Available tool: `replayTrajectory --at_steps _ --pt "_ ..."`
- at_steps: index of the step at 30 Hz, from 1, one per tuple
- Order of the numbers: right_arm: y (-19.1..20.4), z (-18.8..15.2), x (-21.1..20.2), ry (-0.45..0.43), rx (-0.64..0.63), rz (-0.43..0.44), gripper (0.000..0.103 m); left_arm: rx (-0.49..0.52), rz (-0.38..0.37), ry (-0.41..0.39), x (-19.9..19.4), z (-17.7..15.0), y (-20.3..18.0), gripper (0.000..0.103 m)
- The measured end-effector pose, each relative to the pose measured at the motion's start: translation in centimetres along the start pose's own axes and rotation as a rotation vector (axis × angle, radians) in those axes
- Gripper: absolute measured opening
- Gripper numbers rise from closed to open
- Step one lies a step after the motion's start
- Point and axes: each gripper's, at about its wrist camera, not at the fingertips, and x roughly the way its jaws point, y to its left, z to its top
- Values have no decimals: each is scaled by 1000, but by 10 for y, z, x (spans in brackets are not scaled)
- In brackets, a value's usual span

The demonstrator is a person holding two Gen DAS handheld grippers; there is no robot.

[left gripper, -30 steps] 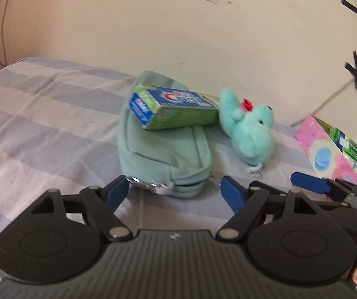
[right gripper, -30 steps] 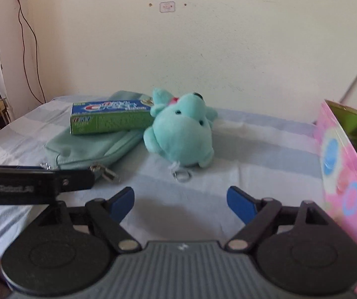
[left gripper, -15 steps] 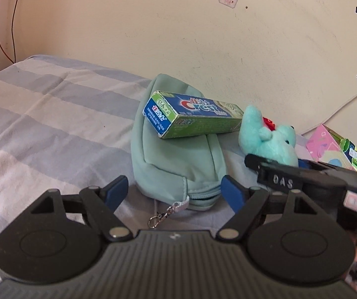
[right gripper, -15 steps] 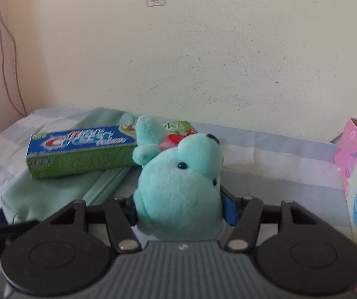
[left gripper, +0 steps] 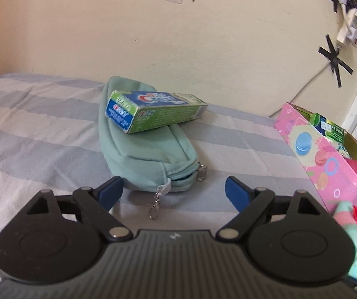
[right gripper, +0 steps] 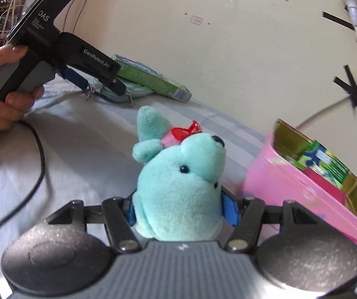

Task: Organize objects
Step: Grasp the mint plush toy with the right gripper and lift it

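We are squeezing the teal plush toy (right gripper: pixel 178 186) in our right gripper (right gripper: pixel 179 208), its blue pads (right gripper: pixel 229 210) pressing into both flanks while the jaws ease very slightly wider. The toy is sitting upright between them — red bow on its head, snout pointing toward the pink box (right gripper: pixel 290 186), which is standing open just to its right with green and red packets inside.

Our left gripper (left gripper: pixel 172 191) is hovering with its jaws widening and nothing between them, its pads (left gripper: pixel 235 191) flanking the near end of the mint zip pouch (left gripper: pixel 143 154) without touching it. A green and blue toothpaste carton (left gripper: pixel 153 114) is lying across the top of that pouch; its brand lettering is too blurred to read. The pouch is resting on the striped bedsheet (left gripper: pixel 29 129), with its metal clasp (left gripper: pixel 154 210) trailing toward us.

From the right wrist camera we are seeing the left gripper's black body marked "DAS" and "GenRobot.AI", with a hand (right gripper: pixel 4 82) wrapped round its grey handle.
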Motion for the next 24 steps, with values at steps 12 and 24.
replayTrajectory --at_steps 12,24 --pt "-51 -88 -74 22 257 -141 94 188 -414 105 -27 -18 -132 91" --pt "-79 -95 -73 -66 659 147 94 232 -565 130 -41 1 -178 91"
